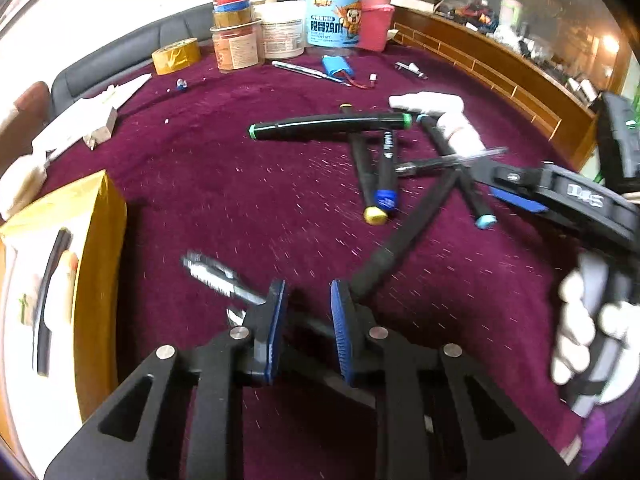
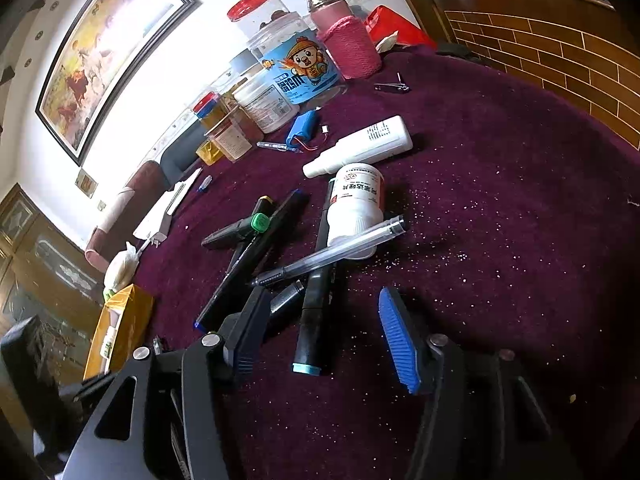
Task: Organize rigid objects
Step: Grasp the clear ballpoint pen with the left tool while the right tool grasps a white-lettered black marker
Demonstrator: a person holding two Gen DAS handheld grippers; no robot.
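- Your left gripper [image 1: 306,312] stands nearly pressed together with nothing between its pads, over the purple cloth [image 1: 240,208].
- Your right gripper [image 2: 320,340] is spread around the near end of a light-blue-capped marker [image 2: 314,320] (pads not touching it).
- Beyond it, markers lie crossed under a clear pen [image 2: 332,250], beside a white pill bottle [image 2: 356,204].

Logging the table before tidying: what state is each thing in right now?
left gripper: open only narrowly, nothing seen between its pads
right gripper: open around teal-capped marker, not gripping
white pill bottle: capped, on its side
spray bottle: lying down
red-lidded jar: upright, lid on
yellow box: open, black marker inside
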